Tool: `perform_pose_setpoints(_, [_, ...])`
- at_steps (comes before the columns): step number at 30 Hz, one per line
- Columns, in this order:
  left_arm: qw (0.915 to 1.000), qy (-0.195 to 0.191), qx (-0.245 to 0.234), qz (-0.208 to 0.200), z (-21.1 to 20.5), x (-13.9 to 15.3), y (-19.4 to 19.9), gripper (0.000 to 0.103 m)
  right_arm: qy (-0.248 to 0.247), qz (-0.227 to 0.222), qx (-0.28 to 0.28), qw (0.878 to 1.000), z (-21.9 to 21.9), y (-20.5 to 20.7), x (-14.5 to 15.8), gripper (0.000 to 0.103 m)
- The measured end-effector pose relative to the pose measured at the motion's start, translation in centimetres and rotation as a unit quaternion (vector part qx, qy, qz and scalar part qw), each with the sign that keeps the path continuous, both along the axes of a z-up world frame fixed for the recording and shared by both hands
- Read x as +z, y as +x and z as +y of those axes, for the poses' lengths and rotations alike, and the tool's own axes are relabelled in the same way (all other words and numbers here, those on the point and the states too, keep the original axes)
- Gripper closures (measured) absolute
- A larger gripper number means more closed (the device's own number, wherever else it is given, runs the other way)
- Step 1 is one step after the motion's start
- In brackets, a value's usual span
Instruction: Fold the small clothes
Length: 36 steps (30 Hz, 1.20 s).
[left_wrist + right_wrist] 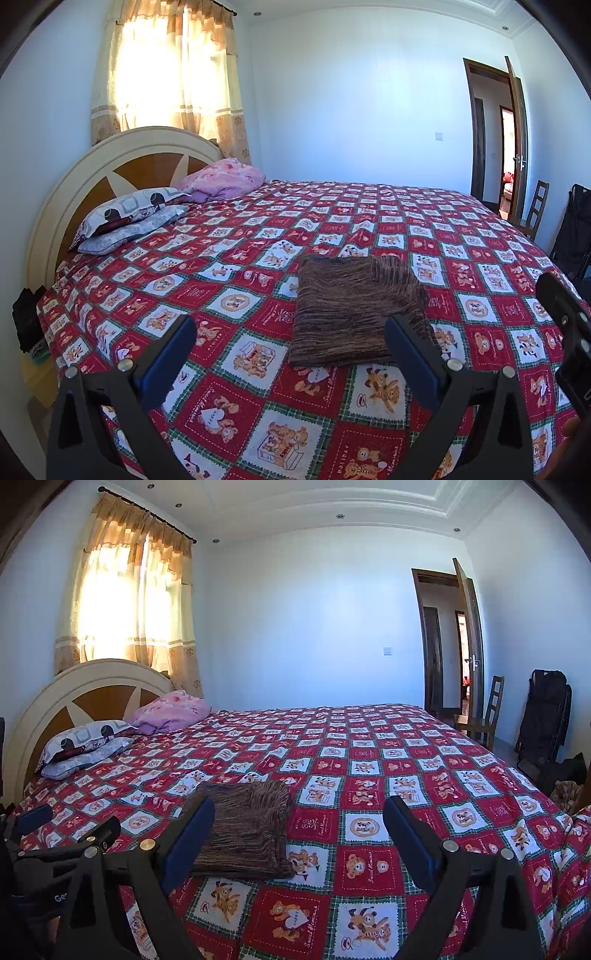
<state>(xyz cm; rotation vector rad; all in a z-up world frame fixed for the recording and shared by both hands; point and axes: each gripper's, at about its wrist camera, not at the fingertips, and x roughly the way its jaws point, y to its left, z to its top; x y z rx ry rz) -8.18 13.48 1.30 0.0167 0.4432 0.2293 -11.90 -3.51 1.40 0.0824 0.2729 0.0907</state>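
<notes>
A brown striped garment lies folded into a flat rectangle on the red patchwork bedspread. My left gripper is open and empty, held above the bed just short of the garment's near edge. In the right wrist view the same folded garment lies ahead and left. My right gripper is open and empty, with its left finger in front of the garment's left edge. The left gripper's body shows at the far left there, and the right gripper at the right edge of the left wrist view.
Two patterned pillows and a pink bundle lie by the headboard. A wooden chair and a black folded stroller stand beyond the bed, near an open door. A curtained window is behind the headboard.
</notes>
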Motion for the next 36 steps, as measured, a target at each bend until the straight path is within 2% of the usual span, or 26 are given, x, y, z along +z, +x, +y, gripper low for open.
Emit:
perform_pose_setpoints(21, [0.9995,-0.009,0.013,0.027,1.4,-0.9,1.5,0.000,0.020,0.008,-0.030,0.999,-1.6,0.5,-0.5,0.010])
perform_pose_setpoints(28, [0.9978,-0.049,0.011,0.045,2.8,-1.3,3.1,0.000,0.028,0.024,-0.044,0.998,-2.5,1.2,-1.1,0.010])
perform_pose_setpoints(36, [0.9965,-0.056,0.000,0.062,3.0,-2.1,4.9,0.000,0.040,0.048,-0.062,0.996,-3.6,2.5,-2.1,0.010])
